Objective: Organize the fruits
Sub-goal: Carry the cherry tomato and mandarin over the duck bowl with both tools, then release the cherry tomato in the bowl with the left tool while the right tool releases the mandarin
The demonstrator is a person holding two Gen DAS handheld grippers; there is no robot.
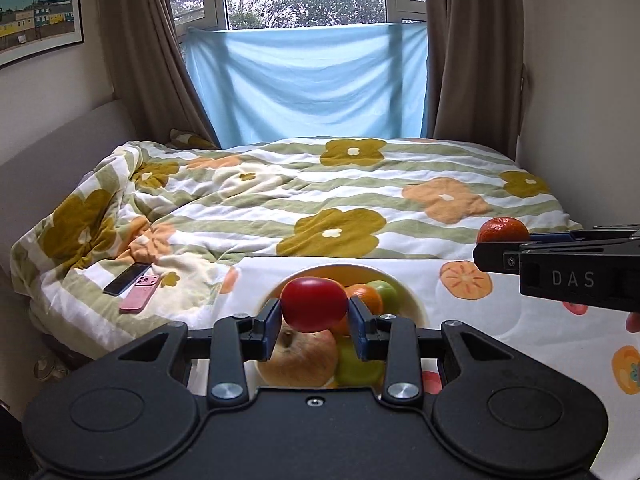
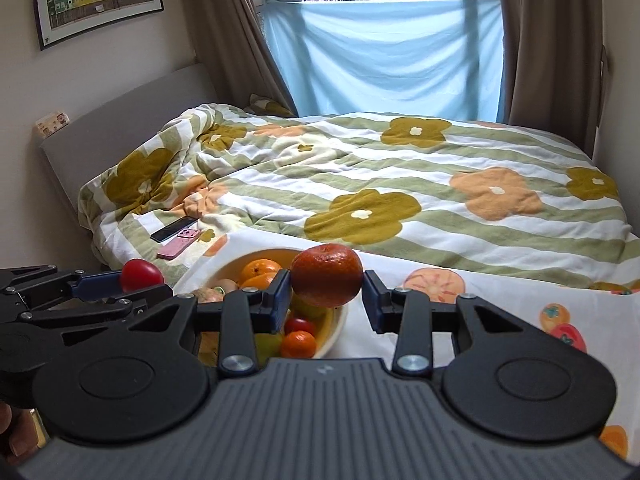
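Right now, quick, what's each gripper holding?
Left gripper: closed on the red tomato.
Right gripper: holding the orange tangerine.

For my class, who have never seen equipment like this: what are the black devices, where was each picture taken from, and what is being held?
No robot here: a person holds two clamp tools, each carrying a camera looking along its fingers. The left camera shows the left hand-held gripper clamping a red tomato above a bowl of fruit. The right camera shows the right hand-held gripper holding an orange. The bowl stands on a fruit-print cloth before a bed, where two phones lie.
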